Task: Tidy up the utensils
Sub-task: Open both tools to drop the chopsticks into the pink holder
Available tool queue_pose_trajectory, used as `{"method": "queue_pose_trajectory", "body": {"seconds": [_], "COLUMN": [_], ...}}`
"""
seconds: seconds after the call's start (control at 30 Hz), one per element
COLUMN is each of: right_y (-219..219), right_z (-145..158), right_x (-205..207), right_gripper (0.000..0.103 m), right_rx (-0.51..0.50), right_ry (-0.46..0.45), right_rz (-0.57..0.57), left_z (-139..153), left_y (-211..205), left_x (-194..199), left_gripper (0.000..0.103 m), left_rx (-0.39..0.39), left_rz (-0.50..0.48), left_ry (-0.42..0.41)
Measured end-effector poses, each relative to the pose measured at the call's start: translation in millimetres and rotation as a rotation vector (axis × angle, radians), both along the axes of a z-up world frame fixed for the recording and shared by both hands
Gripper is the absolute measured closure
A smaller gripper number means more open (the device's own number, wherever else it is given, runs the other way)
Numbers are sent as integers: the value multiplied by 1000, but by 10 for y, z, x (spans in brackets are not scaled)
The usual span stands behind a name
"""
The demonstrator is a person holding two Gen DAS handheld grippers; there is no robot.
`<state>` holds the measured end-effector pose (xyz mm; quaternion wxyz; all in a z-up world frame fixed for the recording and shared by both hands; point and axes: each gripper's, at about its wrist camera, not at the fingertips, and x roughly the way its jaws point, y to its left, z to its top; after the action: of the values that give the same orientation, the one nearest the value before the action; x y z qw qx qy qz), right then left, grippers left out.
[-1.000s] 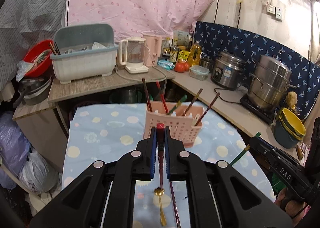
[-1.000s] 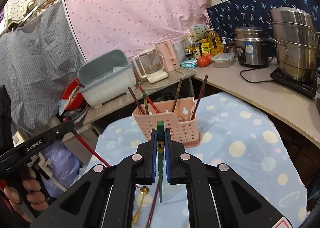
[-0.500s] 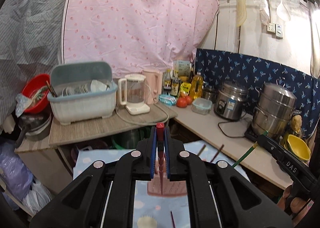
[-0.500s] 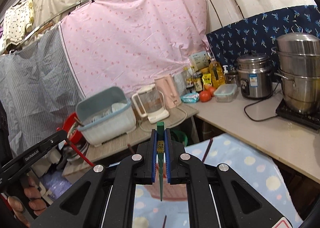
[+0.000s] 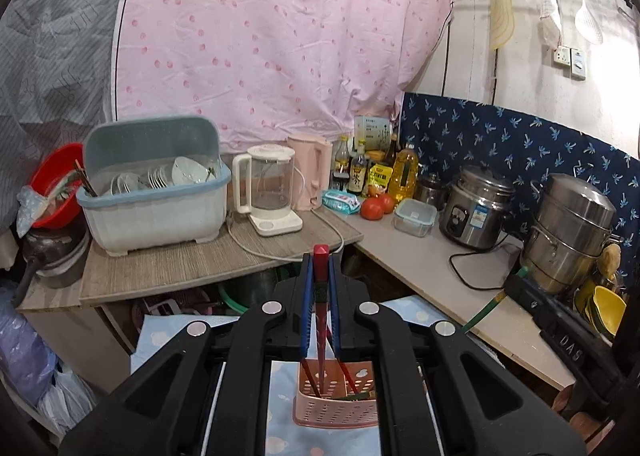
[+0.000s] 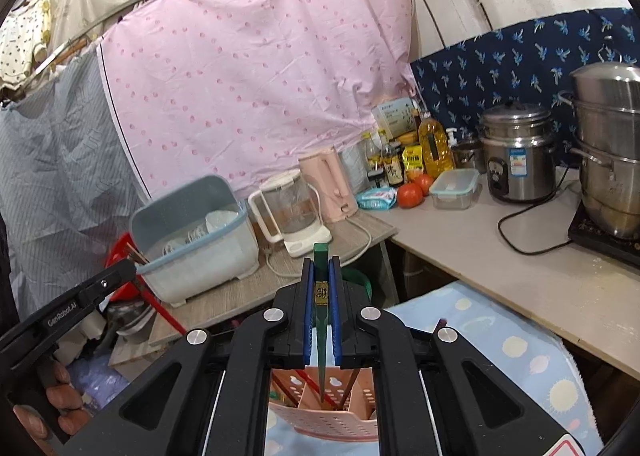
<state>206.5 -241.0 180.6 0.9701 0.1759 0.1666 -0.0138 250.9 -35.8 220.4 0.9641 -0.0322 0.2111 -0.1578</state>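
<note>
My left gripper (image 5: 320, 268) is shut on a red chopstick (image 5: 320, 320) that points down into the pink perforated utensil basket (image 5: 336, 410) right below it. My right gripper (image 6: 321, 276) is shut on a green chopstick (image 6: 321, 320) whose tip hangs just over the same basket (image 6: 320, 418). Several chopsticks stand in the basket. The basket sits on a light blue dotted tablecloth (image 6: 516, 348). The other gripper shows at the edge of each view.
Behind the table a wooden shelf holds a grey dish rack (image 5: 156, 192), a clear kettle (image 5: 268, 196) and a pink kettle (image 5: 310, 172). The counter on the right carries bottles, tomatoes (image 5: 376, 206), a rice cooker (image 5: 476, 212) and a steel steamer pot (image 5: 568, 232).
Both grippers have risen and moved forward over the basket, each still holding its chopstick. The basket has dropped from mid-view to under the fingers. The spoon on the cloth is out of view.
</note>
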Motion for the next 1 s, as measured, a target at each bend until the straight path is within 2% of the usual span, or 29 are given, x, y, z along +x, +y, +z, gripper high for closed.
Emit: {"method": "queue_pose_trajectory", "body": {"seconds": [0.23, 0.57, 0.63, 0.67, 0.7, 0.73, 0.77, 0.8, 1.0], "right_y": [33, 39, 41, 42, 43, 46, 51, 57, 70], "right_z": [-416, -685, -686, -686, -683, -682, -682, -681, -680], "right_x": [202, 288, 273, 265, 255, 234, 211, 191, 96], "right_gripper": [96, 95, 92, 84, 72, 68, 66, 66, 66], "right_rx": [8, 11, 14, 12, 11, 10, 7, 4, 7], "right_ry": [87, 145, 141, 139, 135, 132, 127, 128, 125], "right_rz": [15, 8, 5, -4, -8, -13, -17, -17, -12], "left_z": [-261, -482, -512, -523, -534, -543, -544, -542, -533], "left_y": [-22, -74, -91, -98, -100, -98, -90, -84, -75], "left_x": [203, 317, 319, 320, 314, 309, 299, 285, 184], "left_gripper": [96, 96, 95, 95, 93, 81, 62, 54, 53], "left_rx": [4, 20, 24, 25, 25, 24, 21, 17, 30], "left_rz": [3, -3, -2, 1, 11, 22, 32, 40, 40], "left_ry": [51, 103, 110, 111, 111, 113, 113, 106, 97]}}
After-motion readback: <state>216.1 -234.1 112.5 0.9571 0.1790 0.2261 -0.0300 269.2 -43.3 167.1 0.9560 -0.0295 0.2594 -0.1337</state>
